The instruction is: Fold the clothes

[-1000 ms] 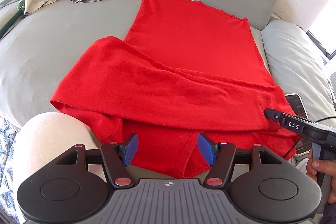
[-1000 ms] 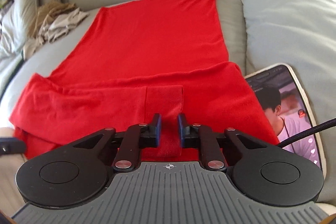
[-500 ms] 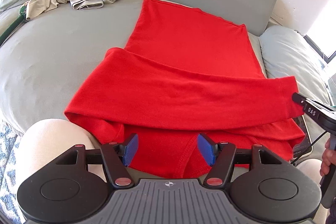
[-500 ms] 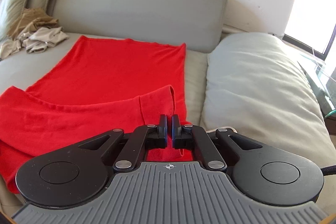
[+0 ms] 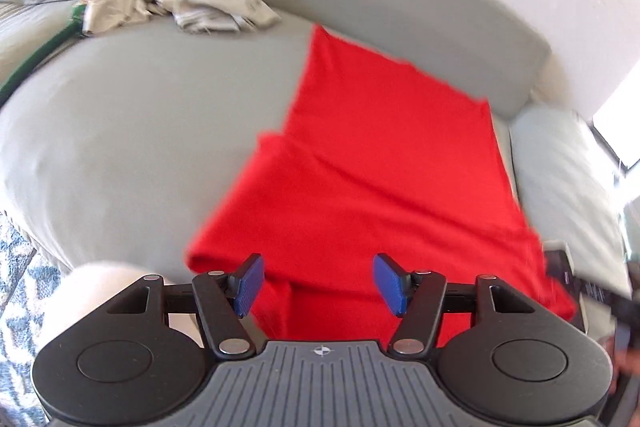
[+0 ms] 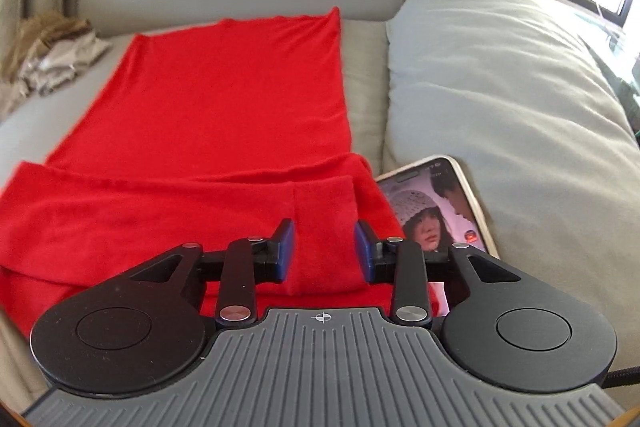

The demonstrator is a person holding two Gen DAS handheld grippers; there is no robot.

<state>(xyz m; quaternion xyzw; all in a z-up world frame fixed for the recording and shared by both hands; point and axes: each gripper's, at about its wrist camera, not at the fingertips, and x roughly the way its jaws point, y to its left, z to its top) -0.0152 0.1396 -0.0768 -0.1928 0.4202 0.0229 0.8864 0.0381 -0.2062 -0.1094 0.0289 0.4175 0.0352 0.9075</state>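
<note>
We've got the red garment point(image 6: 224, 131) flat on the grey sofa point(image 5: 120, 147), long axis running away from us toward the backrest, near end already folded across w/ a sleeve cuff lying on top. Our right tongs point(image 6: 324, 247) are opening; the cuff sits between the pads but isn't pinched, so nothing's held. Left tongs point(image 5: 316, 283) are closing over the garment's near edge, pads apart, no cloth pressed. Garment lies straight ahead of both, slightly rightward from the left tongs. We judge next fold goes along that long axis; right hand's nearer the cuff side. Phone point(image 6: 436, 203) sits just beside the right edge; unfolded clothes point(image 5: 208, 7) far left.
</note>
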